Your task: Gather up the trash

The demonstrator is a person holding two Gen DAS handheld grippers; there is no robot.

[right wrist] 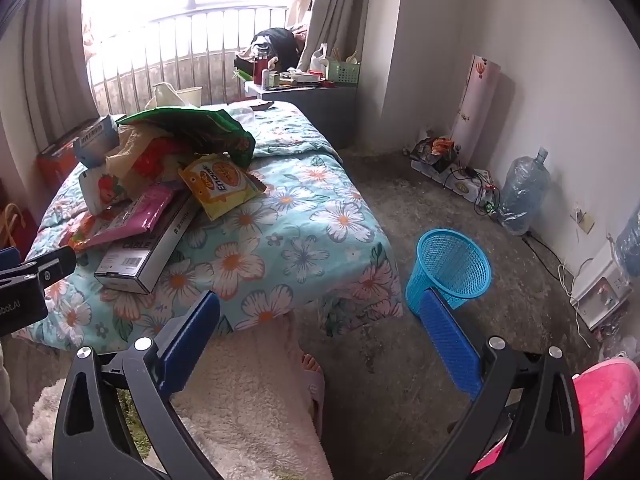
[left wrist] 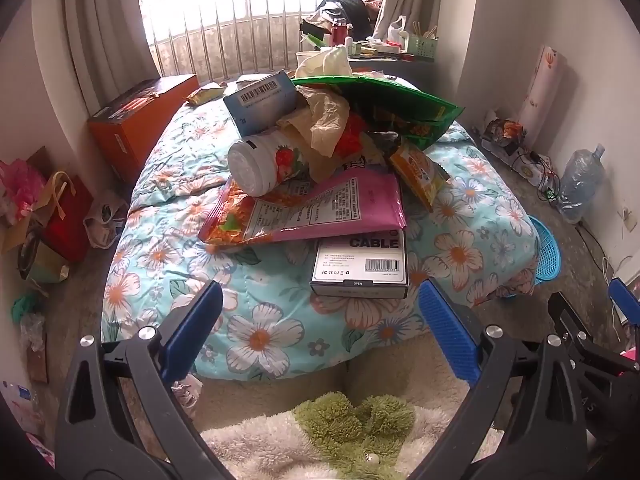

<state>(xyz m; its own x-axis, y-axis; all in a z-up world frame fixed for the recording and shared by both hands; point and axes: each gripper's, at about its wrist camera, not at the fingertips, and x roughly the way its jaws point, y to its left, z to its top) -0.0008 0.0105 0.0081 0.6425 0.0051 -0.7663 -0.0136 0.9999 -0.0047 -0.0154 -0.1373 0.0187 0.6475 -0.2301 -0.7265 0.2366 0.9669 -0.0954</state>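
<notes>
Lying beyond both gaping tongs point(left wrist: 320, 328), trash heap point(left wrist: 320, 160) atop quilt point(left wrist: 256, 320).

Bed: low, under a floral quilt point(left wrist: 168, 240), the landmark here.
On quilt: trash heap point(left wrist: 320, 152), its base a cable box point(left wrist: 360, 268) near the bed's foot; yellow packet point(right wrist: 224, 184) at the heap's edge.
Floor point(right wrist: 380, 216): blue basket point(right wrist: 452, 268) beside the bed's foot corner.

Both wrist views angled down from bed's foot, sharing trash pile point(left wrist: 320, 152), blue basket point(right wrist: 450, 268).
</notes>
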